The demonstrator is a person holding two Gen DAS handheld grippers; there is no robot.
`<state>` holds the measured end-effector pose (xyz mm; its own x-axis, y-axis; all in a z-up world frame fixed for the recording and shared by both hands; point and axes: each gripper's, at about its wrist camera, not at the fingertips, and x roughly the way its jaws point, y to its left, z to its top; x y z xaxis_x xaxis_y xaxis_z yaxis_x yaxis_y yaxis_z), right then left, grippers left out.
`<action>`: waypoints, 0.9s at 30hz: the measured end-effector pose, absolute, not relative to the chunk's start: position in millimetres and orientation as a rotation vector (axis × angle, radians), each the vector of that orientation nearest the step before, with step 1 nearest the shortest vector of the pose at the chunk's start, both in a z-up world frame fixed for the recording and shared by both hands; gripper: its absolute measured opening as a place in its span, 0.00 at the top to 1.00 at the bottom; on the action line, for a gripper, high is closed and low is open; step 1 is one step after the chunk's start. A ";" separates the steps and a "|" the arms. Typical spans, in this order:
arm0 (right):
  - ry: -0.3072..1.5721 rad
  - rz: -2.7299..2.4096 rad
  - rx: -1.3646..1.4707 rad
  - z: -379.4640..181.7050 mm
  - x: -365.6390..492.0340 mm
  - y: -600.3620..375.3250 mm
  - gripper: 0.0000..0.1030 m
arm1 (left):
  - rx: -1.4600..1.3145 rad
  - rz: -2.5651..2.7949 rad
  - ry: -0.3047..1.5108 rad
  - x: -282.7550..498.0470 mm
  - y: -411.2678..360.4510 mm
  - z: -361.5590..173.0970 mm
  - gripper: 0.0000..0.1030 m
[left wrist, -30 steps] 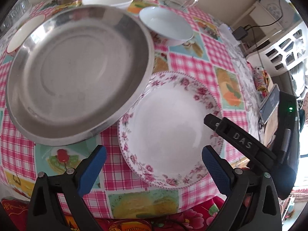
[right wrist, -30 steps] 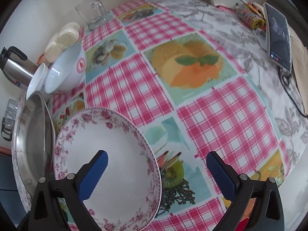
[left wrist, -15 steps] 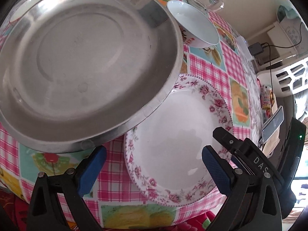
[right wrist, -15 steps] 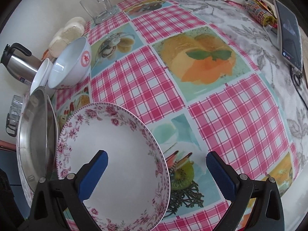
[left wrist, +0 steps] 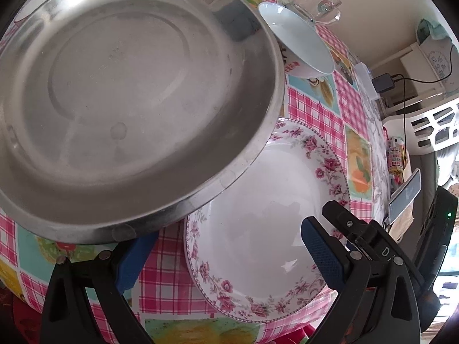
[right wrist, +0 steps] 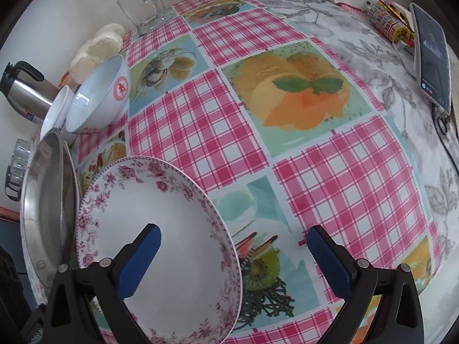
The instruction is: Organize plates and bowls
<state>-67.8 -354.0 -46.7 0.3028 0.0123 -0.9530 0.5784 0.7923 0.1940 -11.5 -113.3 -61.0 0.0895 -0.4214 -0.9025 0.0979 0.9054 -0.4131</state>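
A large steel dish point(left wrist: 132, 97) fills the upper left of the left wrist view, its near rim just over my left gripper's left finger. My left gripper point(left wrist: 226, 255) is open, with the steel rim and the floral plate point(left wrist: 266, 215) between its fingers. The floral plate point(right wrist: 155, 238) lies beside the steel dish point(right wrist: 46, 209) in the right wrist view. My right gripper point(right wrist: 233, 255) is open, its left finger above the plate and its right finger past the plate's rim. Two white bowls point(right wrist: 97, 100) sit behind the dish.
The checked tablecloth point(right wrist: 200, 126) covers the table. A glass mug point(right wrist: 143, 5), a steel flask point(right wrist: 25, 91) and pale buns point(right wrist: 97, 46) stand at the far edge. A phone point(right wrist: 433, 54) and cable lie at the right. A white rack point(left wrist: 430, 126) stands beyond the table.
The left gripper has moved forward and lower, so the steel dish now looms over its left finger. The right gripper has moved closer over the floral plate.
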 end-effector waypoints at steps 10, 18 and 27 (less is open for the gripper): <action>1.168 -0.406 0.622 -40.6 -72.3 -357.6 0.28 | -0.270 -0.386 1.426 -13.6 -108.3 -59.5 0.09; 1.170 -0.342 0.616 -42.3 -69.9 -349.6 0.67 | -0.321 -0.379 1.426 -9.6 -99.4 -61.6 0.64; 1.171 -0.339 0.587 -44.2 -70.8 -341.9 0.70 | -0.283 -0.397 1.413 -9.2 -106.5 -62.4 0.73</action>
<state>-70.8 -341.9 -44.2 0.3637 0.0492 -0.9302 0.5393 0.8031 0.2533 -9.2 -106.5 -62.4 0.1092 -0.4303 -0.8961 0.0999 0.9016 -0.4208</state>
